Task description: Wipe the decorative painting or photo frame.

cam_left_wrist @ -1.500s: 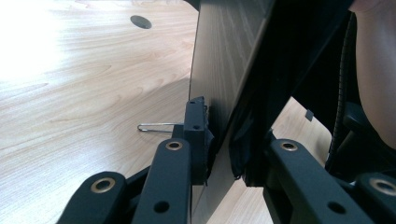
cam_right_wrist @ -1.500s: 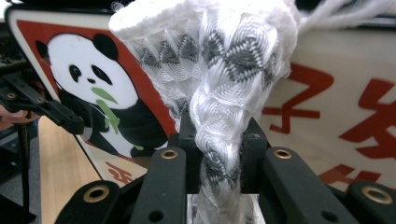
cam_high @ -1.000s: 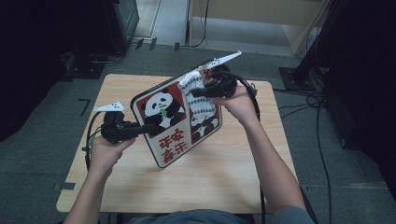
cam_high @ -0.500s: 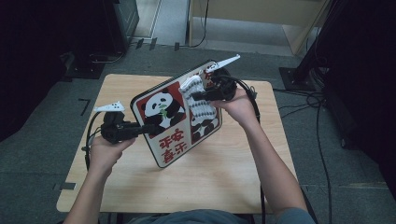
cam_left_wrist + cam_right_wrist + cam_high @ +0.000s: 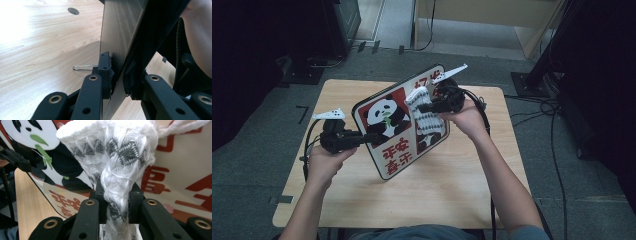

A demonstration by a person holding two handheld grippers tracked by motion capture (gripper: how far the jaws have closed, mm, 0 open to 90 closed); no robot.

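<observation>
A board printed with a panda and red characters is held tilted above the wooden table. My left gripper is shut on the board's left edge; in the left gripper view the board's rim sits pinched between the left gripper's jaws. A white and grey knitted cloth lies against the board's printed face, with my right gripper shut on it. In the right gripper view the cloth bunches up between the right gripper's jaws, in front of the board.
A thin wire clip lies on the table near the board's edge, and a round hole is set in the tabletop. Cables run across the floor to the right. Dark equipment stands around the table.
My right gripper has slid the cloth a little way down the board's face. The left gripper and the board have stayed in place.
</observation>
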